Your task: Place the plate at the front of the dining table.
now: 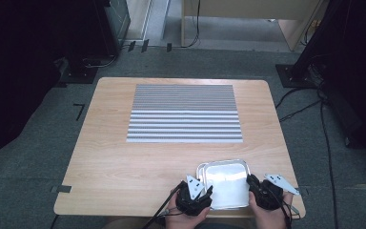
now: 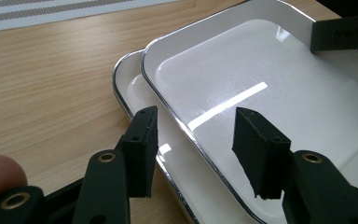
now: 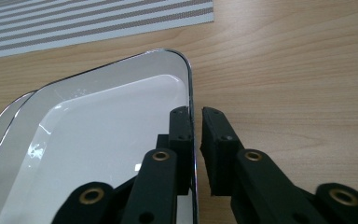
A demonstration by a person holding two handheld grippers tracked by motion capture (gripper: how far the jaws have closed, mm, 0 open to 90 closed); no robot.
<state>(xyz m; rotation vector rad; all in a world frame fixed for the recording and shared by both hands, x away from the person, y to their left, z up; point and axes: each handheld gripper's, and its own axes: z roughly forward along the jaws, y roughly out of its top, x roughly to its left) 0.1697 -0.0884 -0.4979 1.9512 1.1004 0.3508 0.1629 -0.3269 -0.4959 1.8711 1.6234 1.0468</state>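
Trays, two shiny metal ones nested slightly askew, sit at the near right edge of the wooden table, well short of the striped mat. Your right gripper has its jaws straddling the upper tray's right rim, pinched close on it, though a sliver of gap shows, so I can't be sure the pads truly bite. Your left gripper stands half open, one jaw outside the lower tray's rim and the other over the upper tray's floor, gripping nothing. If you lift now with the right alone, the thin rim may slip out and the tray clatter down. If the left closes as it stands, it could catch both rims together and drag the lower tray up too.
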